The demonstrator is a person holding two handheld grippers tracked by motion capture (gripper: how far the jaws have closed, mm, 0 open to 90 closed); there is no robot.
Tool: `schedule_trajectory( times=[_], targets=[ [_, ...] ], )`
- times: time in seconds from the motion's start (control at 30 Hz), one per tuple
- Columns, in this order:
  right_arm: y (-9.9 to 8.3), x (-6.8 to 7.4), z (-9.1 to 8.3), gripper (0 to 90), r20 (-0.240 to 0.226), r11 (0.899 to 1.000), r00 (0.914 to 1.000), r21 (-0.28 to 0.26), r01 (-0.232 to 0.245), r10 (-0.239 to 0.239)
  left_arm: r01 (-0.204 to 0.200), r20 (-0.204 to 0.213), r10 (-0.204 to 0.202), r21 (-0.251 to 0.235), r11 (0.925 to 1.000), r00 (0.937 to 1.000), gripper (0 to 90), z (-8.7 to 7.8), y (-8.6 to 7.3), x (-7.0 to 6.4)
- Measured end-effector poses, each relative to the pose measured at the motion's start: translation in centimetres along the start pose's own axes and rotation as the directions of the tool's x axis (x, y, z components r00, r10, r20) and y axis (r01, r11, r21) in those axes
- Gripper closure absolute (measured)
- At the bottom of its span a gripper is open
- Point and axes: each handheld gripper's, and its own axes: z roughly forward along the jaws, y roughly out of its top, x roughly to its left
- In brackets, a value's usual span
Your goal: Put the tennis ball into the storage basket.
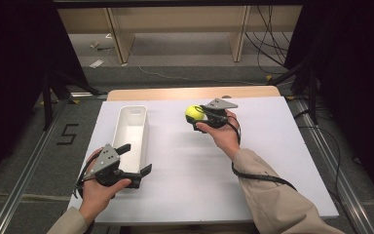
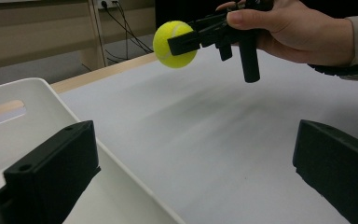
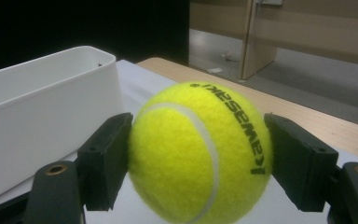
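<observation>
A yellow tennis ball (image 1: 193,113) (image 2: 174,44) (image 3: 200,151) is held above the white table, clamped between the jaws of my right gripper (image 1: 198,115) (image 3: 198,158). That gripper is in the far middle of the table, right of the white bin (image 1: 131,136) (image 2: 32,98) (image 3: 42,116). My left gripper (image 1: 139,158) (image 2: 196,172) stands open near the front left, its jaws wide apart. One jaw hangs over the bin's near end, the other over the table beside it. Nothing lies between its jaws.
The long white bin looks empty where its inside shows. A white sheet (image 1: 253,161) covers the table top, with a wooden strip (image 1: 195,92) along the far edge. Cables and wooden furniture legs stand on the floor beyond.
</observation>
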Motion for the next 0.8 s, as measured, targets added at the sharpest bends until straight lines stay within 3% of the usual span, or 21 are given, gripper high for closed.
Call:
schedule_trajectory(
  times=[0.8],
  targets=[
    [0.36, 0.78, 0.30, 27.2, -0.017, 1.000, 0.9998, -0.011, 0.012, -0.012, 0.000, 0.000, 0.000, 0.000, 1.0000, 1.0000, 0.0, 0.02, -0.01, -0.01]
  ],
)
